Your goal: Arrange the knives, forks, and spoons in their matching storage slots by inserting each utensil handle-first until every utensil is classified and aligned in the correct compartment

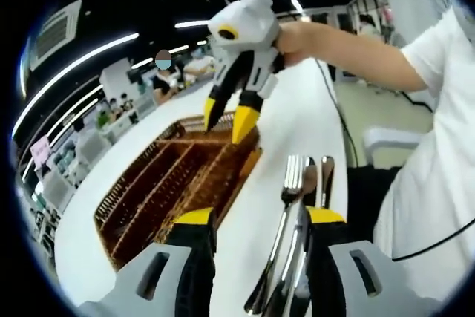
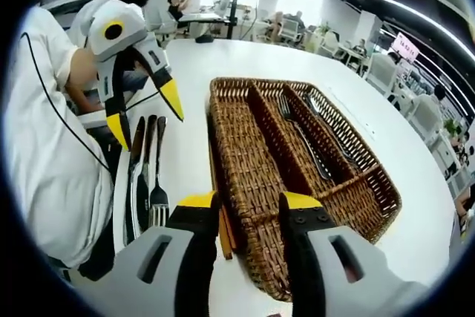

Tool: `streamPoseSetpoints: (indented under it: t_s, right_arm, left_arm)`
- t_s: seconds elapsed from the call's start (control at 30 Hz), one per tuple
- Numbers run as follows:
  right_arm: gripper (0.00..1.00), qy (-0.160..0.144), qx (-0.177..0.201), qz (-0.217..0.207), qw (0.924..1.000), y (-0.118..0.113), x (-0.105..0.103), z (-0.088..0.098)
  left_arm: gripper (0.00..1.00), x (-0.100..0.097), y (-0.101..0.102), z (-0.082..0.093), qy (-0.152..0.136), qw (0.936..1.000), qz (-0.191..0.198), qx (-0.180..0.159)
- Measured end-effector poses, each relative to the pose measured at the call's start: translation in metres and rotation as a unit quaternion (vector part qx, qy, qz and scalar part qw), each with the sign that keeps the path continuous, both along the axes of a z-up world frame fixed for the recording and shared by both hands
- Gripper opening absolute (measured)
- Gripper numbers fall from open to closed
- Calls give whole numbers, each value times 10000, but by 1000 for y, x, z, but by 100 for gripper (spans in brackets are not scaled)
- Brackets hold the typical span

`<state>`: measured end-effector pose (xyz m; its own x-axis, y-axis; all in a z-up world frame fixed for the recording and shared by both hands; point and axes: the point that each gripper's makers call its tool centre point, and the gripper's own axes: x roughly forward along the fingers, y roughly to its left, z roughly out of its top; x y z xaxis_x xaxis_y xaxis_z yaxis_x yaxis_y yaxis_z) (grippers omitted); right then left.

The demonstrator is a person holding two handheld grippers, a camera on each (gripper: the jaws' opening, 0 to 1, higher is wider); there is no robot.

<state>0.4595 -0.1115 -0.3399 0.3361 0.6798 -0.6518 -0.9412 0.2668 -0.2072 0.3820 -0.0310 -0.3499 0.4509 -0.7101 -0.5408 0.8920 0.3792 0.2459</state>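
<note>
Spanning the white table (image 2: 312, 57), a woven basket (image 2: 245, 183) with long compartments is seen; a fork (image 2: 300, 139) and another utensil (image 2: 326, 120) lie lengthwise in its middle and far slots. The remaining cutlery (image 2: 145, 176) is laid side by side on the table just beside the basket, long axes parallel to the slots. The left gripper (image 2: 145, 116) is held spread and empty directly over that cutlery, so it is judged the nearer tool, while the right gripper (image 2: 249, 202) is parted and empty over the basket's near rim.
</note>
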Motion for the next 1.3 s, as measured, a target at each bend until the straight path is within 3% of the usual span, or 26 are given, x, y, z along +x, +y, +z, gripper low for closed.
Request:
streamPoseSetpoints:
  t_s: [0.7,1.3]
  right_arm:
    - [35,1,179,-80,9998,-9,-14,-7]
    - [36,1,291,-108,9995,-23,-23,-11]
  left_arm:
    - [31,-5,-16,-15,164,9982,-358,445]
    - [18,-6,-26,-36,520,9920,-622,969]
